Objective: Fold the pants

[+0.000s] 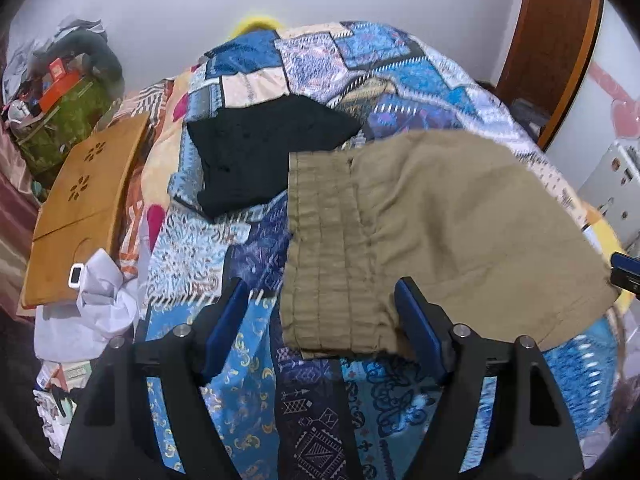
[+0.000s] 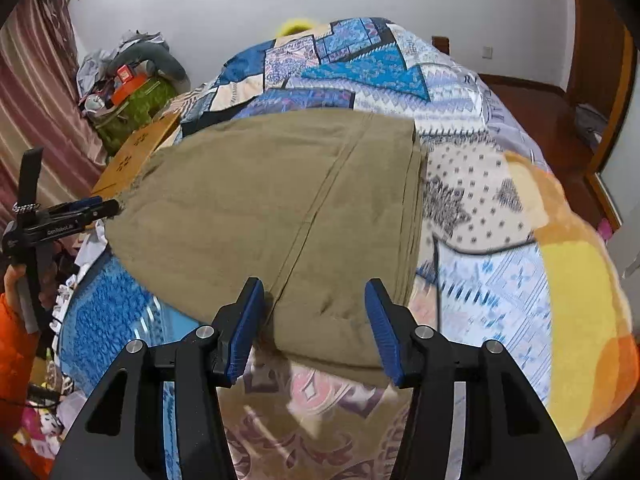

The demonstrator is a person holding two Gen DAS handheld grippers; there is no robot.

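Note:
Khaki pants (image 1: 432, 240) lie folded flat on a patterned blue bedspread (image 1: 248, 392). Their ribbed waistband (image 1: 324, 264) is at the left in the left wrist view. My left gripper (image 1: 322, 320) is open, its blue pads just above the waistband's near corner, holding nothing. In the right wrist view the pants (image 2: 256, 216) fill the middle, a seam running down them. My right gripper (image 2: 316, 324) is open, straddling the near folded edge without gripping it. The left gripper also shows in the right wrist view (image 2: 96, 208) at the pants' left edge.
A folded black garment (image 1: 260, 152) lies on the bed beyond the pants. A wooden lap tray (image 1: 84, 208) and white cloth (image 1: 100, 300) sit at the bed's left. Clutter piles (image 2: 132, 88) stand by the curtain. An orange-yellow blanket (image 2: 580, 300) covers the bed's right side.

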